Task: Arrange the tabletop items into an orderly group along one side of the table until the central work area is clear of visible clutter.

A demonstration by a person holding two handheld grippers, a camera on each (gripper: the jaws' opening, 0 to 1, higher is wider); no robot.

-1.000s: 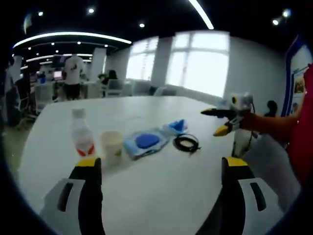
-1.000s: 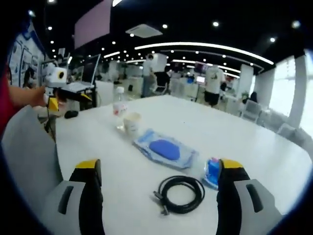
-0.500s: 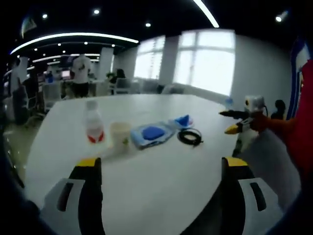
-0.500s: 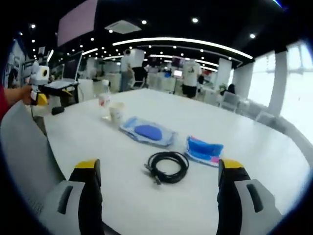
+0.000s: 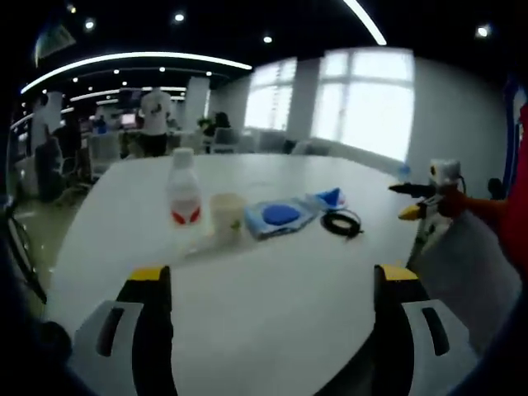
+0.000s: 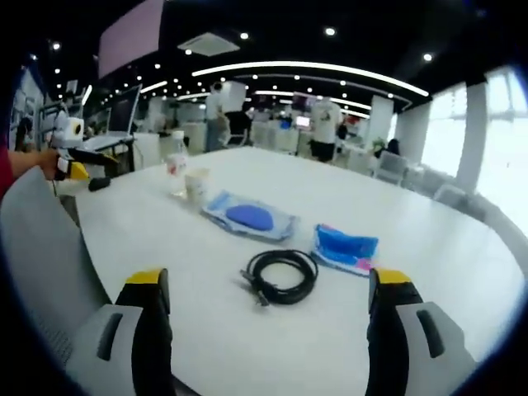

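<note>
Since the earlier frames my left camera had swung, and the clear plastic bottle with the red label point(image 5: 184, 204) sat nearer the middle of the left gripper view. My left gripper point(image 5: 272, 280) hung with its jaws wide apart and empty above the near edge of the white desk point(image 5: 272, 313). My right gripper point(image 6: 271, 285) was spread just as wide, holding nothing. Beyond it lay the coiled black cable point(image 6: 280, 275), with the small blue pouch point(image 6: 345, 248) to its right and the flat blue packet point(image 6: 249, 219) farther off. Past that stood the pale paper cup point(image 6: 195, 185) just beside the bottle.
</note>
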